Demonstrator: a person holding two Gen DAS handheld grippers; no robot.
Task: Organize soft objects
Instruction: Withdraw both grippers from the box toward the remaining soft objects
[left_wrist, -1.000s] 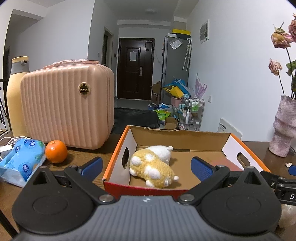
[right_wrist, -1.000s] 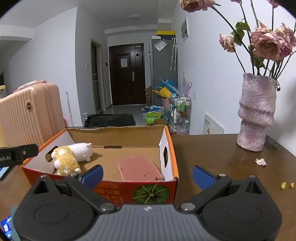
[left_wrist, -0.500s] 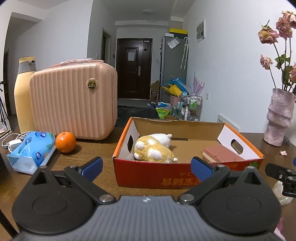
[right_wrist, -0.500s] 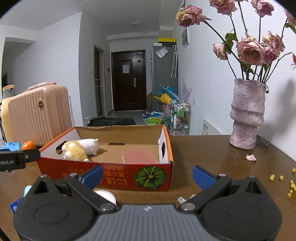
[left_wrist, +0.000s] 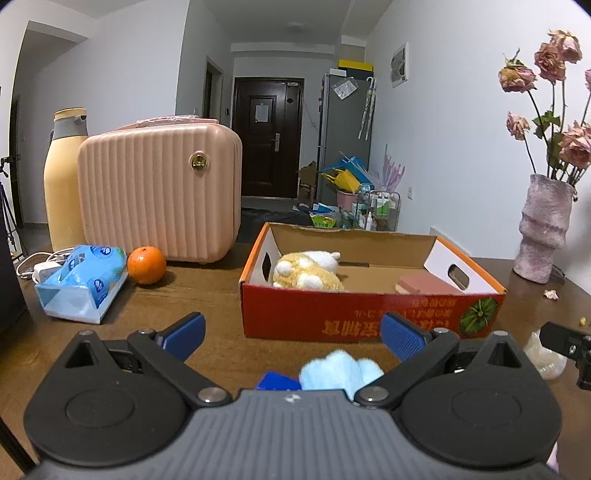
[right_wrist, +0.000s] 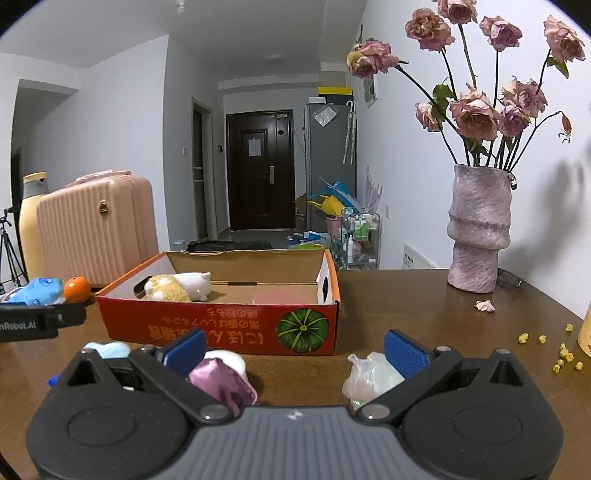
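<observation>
1. My left gripper (left_wrist: 291, 334) is spread wide and empty; the pale blue fluffy plush (left_wrist: 340, 371) lies on the table just below and between its pads, nearer the right one.
2. The red cardboard box (left_wrist: 369, 314) sits straight ahead (yellow-and-white plush (left_wrist: 306, 273) already inside).
3. My right gripper (right_wrist: 295, 347) is likewise wide and empty; the shiny purple fabric pouch (right_wrist: 221, 382) lies by its left pad.

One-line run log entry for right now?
left gripper: open, over blue plush | right gripper: open, empty | box: yellow plush, pink pad
</observation>
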